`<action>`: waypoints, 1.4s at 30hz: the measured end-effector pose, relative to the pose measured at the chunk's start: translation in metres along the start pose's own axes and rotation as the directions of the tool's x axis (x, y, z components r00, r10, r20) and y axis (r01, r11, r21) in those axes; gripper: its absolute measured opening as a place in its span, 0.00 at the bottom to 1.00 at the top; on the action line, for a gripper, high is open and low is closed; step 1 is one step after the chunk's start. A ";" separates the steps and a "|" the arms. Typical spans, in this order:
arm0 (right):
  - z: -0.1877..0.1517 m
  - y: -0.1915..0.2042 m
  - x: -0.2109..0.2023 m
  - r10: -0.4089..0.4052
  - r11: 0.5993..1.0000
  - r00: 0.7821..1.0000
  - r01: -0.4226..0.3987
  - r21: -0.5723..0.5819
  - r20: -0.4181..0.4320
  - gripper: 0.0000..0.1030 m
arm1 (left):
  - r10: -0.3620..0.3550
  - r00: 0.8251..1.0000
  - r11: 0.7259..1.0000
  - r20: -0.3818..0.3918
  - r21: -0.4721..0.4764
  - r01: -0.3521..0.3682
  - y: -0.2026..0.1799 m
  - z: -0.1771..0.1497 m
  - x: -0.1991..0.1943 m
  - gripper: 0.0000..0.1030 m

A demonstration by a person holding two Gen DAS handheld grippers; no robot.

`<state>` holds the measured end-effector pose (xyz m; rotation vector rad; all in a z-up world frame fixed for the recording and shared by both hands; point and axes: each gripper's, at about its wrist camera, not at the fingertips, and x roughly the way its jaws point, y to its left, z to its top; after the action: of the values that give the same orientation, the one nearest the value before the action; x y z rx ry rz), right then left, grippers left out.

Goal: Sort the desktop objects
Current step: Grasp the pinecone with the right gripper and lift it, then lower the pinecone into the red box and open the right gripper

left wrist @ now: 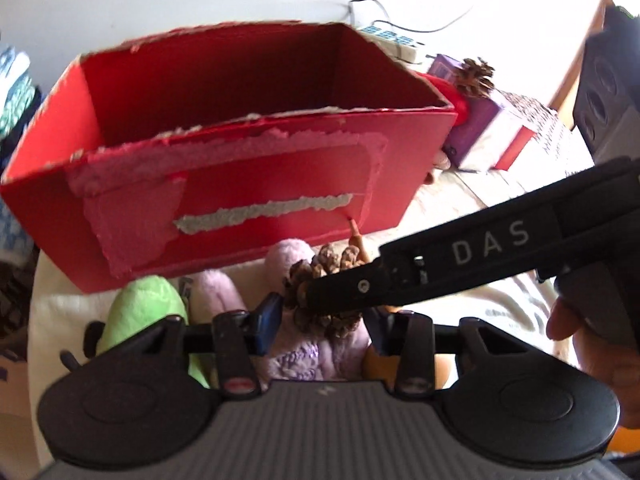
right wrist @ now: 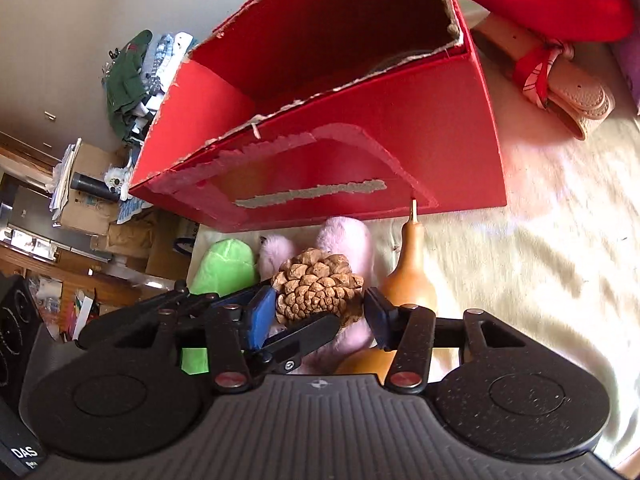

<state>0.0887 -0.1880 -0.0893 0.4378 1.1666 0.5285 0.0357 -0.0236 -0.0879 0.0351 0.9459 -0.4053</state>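
A red cardboard box with torn edges stands open on the cloth-covered table; it also shows in the right wrist view. In front of it lie a pinecone, a pink plush toy, a green plush toy and a tan gourd. My right gripper is open, its blue pads either side of the pinecone. My left gripper is open over the pink plush and the pinecone. The right gripper's arm crosses the left view.
A second pinecone sits on purple boxes right of the red box. A red plush piece and a rolled pink strap with a red ribbon lie beside the box. Cluttered shelves stand left.
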 end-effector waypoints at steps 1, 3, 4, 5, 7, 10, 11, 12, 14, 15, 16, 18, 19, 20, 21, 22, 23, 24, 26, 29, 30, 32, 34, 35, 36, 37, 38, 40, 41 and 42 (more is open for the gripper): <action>-0.002 0.005 -0.005 -0.013 1.000 1.000 0.013 -0.019 0.014 0.50 | -0.005 1.000 1.000 0.003 0.015 0.005 -0.002 0.002 -0.003 0.41; -0.004 0.016 -0.021 -0.026 0.999 0.998 0.028 -0.044 0.049 0.50 | -0.034 0.999 0.999 0.026 0.036 0.033 -0.005 0.010 -0.018 0.41; -0.004 0.021 -0.031 -0.028 0.998 0.997 0.032 -0.053 0.071 0.50 | -0.051 0.997 0.997 0.050 0.055 0.048 -0.007 0.015 -0.028 0.41; -0.003 0.027 -0.043 -0.026 0.998 0.995 0.032 -0.059 0.100 0.50 | -0.066 0.995 0.995 0.081 0.078 0.060 -0.009 0.022 -0.039 0.41; 0.005 0.038 -0.068 -0.022 0.996 0.985 0.035 -0.077 0.169 0.50 | -0.093 0.985 0.989 0.143 0.124 0.075 -0.012 0.041 -0.058 0.41; 0.028 0.056 -0.096 -0.032 0.993 0.964 0.061 -0.102 0.264 0.50 | -0.122 0.969 0.979 0.217 0.185 0.081 -0.014 0.075 -0.074 0.41; 0.039 0.061 -0.100 -0.041 0.991 0.956 0.076 -0.112 0.292 0.50 | -0.126 0.966 0.977 0.227 0.199 0.081 -0.012 0.090 -0.072 0.41; 0.052 0.065 -0.101 -0.057 0.988 0.948 0.099 -0.119 0.313 0.50 | -0.130 0.963 0.974 0.235 0.213 0.079 -0.010 0.104 -0.070 0.41; 0.078 0.070 -0.096 -0.110 0.980 0.937 0.157 -0.120 0.331 0.51 | -0.137 0.970 0.972 0.199 0.218 0.093 -0.005 0.131 -0.050 0.42; 0.091 0.071 -0.088 -0.147 0.975 0.936 0.192 -0.115 0.321 0.51 | -0.141 0.974 0.970 0.180 0.220 0.100 -0.002 0.145 -0.040 0.42; 0.103 0.070 -0.078 -0.183 0.969 0.936 0.224 -0.106 0.301 0.51 | -0.142 0.980 0.971 0.141 0.211 0.110 0.003 0.156 -0.025 0.43; 0.126 0.068 -0.056 -0.255 0.954 0.931 0.286 -0.091 0.260 0.47 | -0.143 0.988 0.973 0.063 0.193 0.128 0.015 0.174 0.006 0.41; 0.137 0.067 -0.045 -0.285 0.946 0.929 0.312 -0.084 0.235 0.43 | -0.135 0.990 0.974 0.032 0.188 0.127 0.019 0.179 0.019 0.41; 0.145 0.063 -0.035 -0.307 0.942 0.930 0.328 -0.076 0.203 0.43 | -0.128 0.992 0.974 0.010 0.189 0.124 0.022 0.178 0.029 0.41; 0.151 0.058 -0.026 -0.326 0.937 0.929 0.342 -0.069 0.176 0.43 | -0.121 0.993 0.974 -0.012 0.191 0.121 0.026 0.178 0.039 0.41; 0.155 0.054 -0.017 -0.344 0.932 0.926 0.357 -0.063 0.156 0.43 | -0.114 0.993 0.974 -0.033 0.192 0.118 0.029 0.177 0.049 0.42; 0.158 0.050 -0.009 -0.362 0.926 0.922 0.372 -0.057 0.138 0.43 | -0.116 0.992 0.974 -0.049 0.191 0.123 0.032 0.176 0.056 0.42; 0.160 0.046 -0.002 -0.380 0.920 0.917 0.388 -0.050 0.124 0.43 | -0.118 0.991 0.974 -0.066 0.189 0.129 0.035 0.176 0.063 0.42; 0.161 0.039 0.009 -0.407 0.911 0.908 0.412 -0.033 0.101 0.43 | -0.126 0.987 0.975 -0.101 0.170 0.142 0.040 0.178 0.078 0.42; 0.163 0.036 0.019 -0.444 0.893 0.890 0.449 -0.026 0.104 0.42 | -0.137 0.980 0.978 -0.144 0.134 0.157 0.048 0.179 0.096 0.54; 0.164 0.036 0.022 -0.457 0.887 0.883 0.462 -0.025 0.109 0.42 | -0.136 0.980 0.980 -0.147 0.127 0.155 0.050 0.180 0.099 0.55; 0.165 0.037 0.027 -0.480 0.874 0.869 0.486 -0.027 0.119 0.43 | -0.139 0.978 0.981 -0.152 0.113 0.157 0.053 0.180 0.103 0.55; 0.164 0.040 0.024 -0.481 0.871 0.865 0.490 -0.040 0.141 0.42 | -0.165 0.977 0.977 -0.137 0.111 0.181 0.053 0.180 0.097 0.55; 0.162 0.043 0.019 -0.472 0.874 0.867 0.484 -0.046 0.161 0.42 | -0.158 0.980 0.977 -0.120 0.122 0.173 0.052 0.179 0.093 0.55; 0.161 0.045 0.014 -0.463 0.877 0.868 0.478 -0.052 0.180 0.42 | -0.151 0.983 0.978 -0.102 0.133 0.164 0.051 0.178 0.088 0.55; 0.158 0.048 0.007 -0.450 0.881 0.870 0.469 -0.057 0.201 0.42 | -0.146 0.986 0.977 -0.083 0.143 0.156 0.052 0.177 0.082 0.55; 0.154 0.053 -0.002 -0.432 0.888 0.873 0.455 -0.063 0.225 0.43 | -0.152 0.987 0.976 -0.056 0.151 0.159 0.053 0.173 0.072 0.55; 0.140 0.059 -0.022 -0.381 0.909 0.885 0.411 -0.063 0.267 0.45 | -0.167 0.986 0.972 -0.002 0.168 0.165 0.055 0.165 0.050 0.55; 0.132 0.062 -0.033 -0.353 0.921 0.890 0.385 -0.061 0.287 0.47 | -0.181 0.983 0.967 0.029 0.185 0.173 0.056 0.160 0.036 0.55; 0.123 0.064 -0.044 -0.323 0.932 0.896 0.356 -0.060 0.306 0.48 | -0.191 0.979 0.962 0.064 0.210 0.174 0.057 0.152 0.019 0.56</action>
<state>0.1809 -0.1695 0.0220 0.1946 0.8952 0.2132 0.1842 -0.0083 -0.0218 0.1171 0.8244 -0.6696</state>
